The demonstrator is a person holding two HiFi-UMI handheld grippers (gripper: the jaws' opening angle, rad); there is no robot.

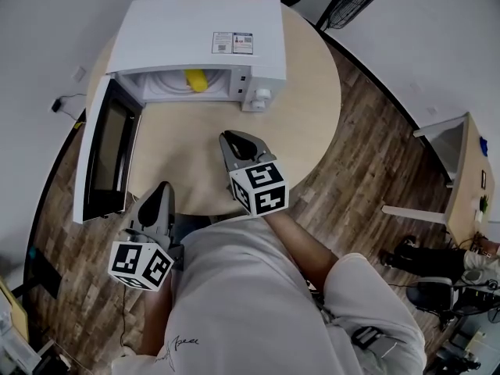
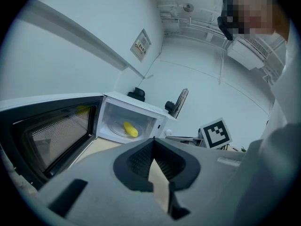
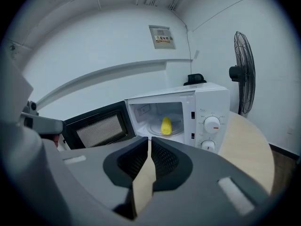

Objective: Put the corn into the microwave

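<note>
Resting on the round glass turntable [image 3: 176, 131] of your boxy white microwave [image 1: 195, 30], its door open, is the yellow corn [image 3: 166, 125]. Your left gripper [image 2: 153, 139] and right gripper [image 3: 149, 139] have their ribbed jaws pressed together, empty. Only the right gripper view shows the round dials [image 3: 212, 125].

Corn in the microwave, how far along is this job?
Done: the corn lies inside the microwave. In hand: nothing; the right gripper and left gripper are both shut and empty. Left: the door stands wide open, probably to be closed.
</note>
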